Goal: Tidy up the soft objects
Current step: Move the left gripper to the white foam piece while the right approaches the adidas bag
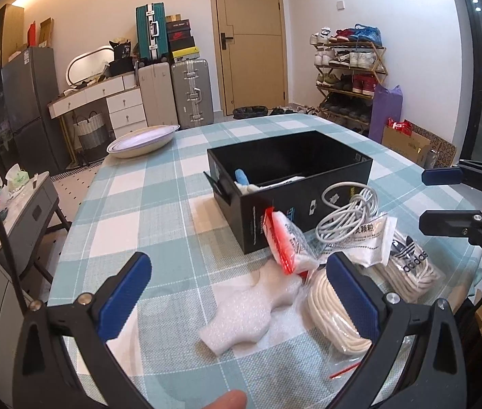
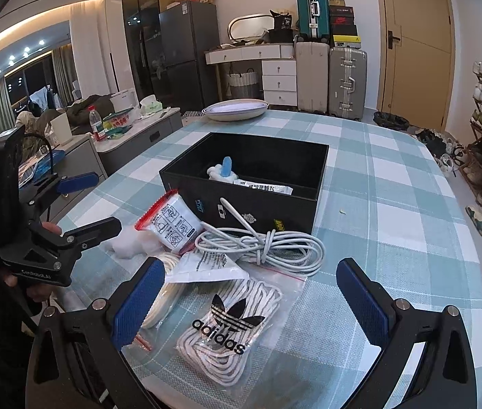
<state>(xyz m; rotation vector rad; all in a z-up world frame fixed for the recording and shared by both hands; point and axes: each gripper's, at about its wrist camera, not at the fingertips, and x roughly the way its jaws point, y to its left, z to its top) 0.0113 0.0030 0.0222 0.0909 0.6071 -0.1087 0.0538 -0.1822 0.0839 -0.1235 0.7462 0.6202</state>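
Note:
An open black box [image 1: 309,201] [image 2: 258,204] stands mid-table with a blue-and-white soft item [image 2: 222,168] and a white packet inside. In front of it lie a white foam piece [image 1: 247,313], a red-edged white pouch [image 1: 285,238] [image 2: 169,221], a coiled white cable [image 1: 346,214] [image 2: 268,245], a bag of cream laces [image 1: 332,317] and an adidas bag of laces [image 2: 227,327] [image 1: 411,266]. My left gripper [image 1: 241,293] is open above the foam piece. My right gripper [image 2: 251,300] is open above the adidas bag.
A checked cloth covers the table [image 1: 159,225]. White plates [image 1: 143,141] [image 2: 235,107] sit at the far edge. Beyond are suitcases, a drawer desk, a fridge, a shoe rack and a side table with clutter.

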